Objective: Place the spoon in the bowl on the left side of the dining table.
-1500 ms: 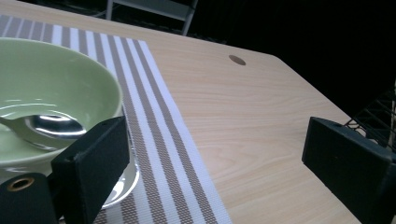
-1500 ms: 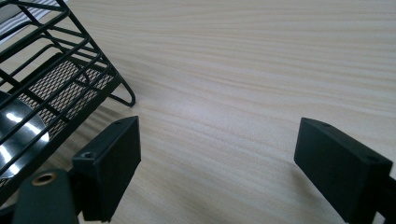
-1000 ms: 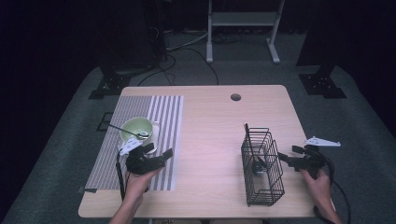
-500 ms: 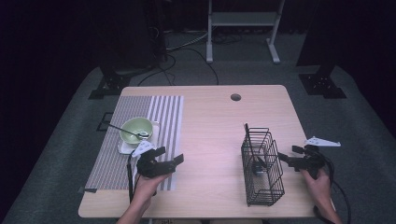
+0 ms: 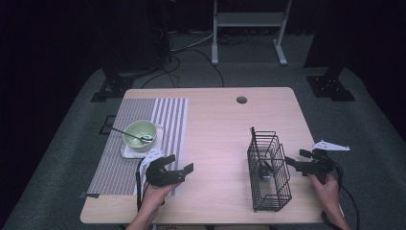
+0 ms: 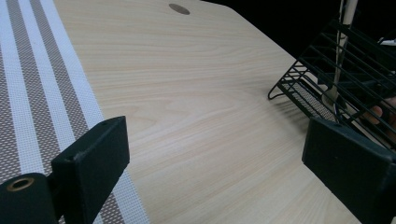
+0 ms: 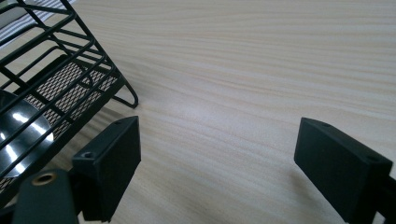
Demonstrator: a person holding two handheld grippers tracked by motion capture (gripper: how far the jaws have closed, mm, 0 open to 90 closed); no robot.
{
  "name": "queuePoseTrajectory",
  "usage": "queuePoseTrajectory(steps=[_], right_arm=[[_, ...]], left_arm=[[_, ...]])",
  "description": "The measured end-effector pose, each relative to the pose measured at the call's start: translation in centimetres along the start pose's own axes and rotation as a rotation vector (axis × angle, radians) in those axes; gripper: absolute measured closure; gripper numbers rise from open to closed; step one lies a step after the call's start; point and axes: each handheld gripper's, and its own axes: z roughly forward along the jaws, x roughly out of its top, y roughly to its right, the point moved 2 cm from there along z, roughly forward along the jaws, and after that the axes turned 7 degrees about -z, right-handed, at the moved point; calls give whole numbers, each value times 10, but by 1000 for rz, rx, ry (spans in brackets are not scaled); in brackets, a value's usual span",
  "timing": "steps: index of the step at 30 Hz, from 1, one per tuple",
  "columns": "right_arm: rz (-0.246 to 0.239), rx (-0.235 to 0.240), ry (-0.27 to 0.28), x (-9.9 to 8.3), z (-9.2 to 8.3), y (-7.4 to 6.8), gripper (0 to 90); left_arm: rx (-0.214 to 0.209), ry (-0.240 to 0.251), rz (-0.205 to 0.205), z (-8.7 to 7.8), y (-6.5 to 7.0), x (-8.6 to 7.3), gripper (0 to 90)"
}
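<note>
Left gripper (image 5: 178,164): black jaws spread wide, empty, hovering at the right edge of the grey-and-white striped placemat (image 5: 143,129), near the pale green bowl (image 5: 140,134) with its metal spoon (image 5: 131,133). Right gripper (image 5: 298,160): jaws apart, empty, just beside the black wire basket (image 5: 269,172) on the light wooden table (image 5: 220,129).

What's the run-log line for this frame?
left gripper: open, empty, beside placemat | right gripper: open, empty, beside wire basket | spoon in green bowl
</note>
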Motion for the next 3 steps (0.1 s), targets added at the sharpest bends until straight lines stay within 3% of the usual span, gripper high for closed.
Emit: queuePoseTrajectory(steps=[3], right_arm=[[1,0,2,0,0,0,136]], left_arm=[[-8,-2,1,1,2,-1,66]])
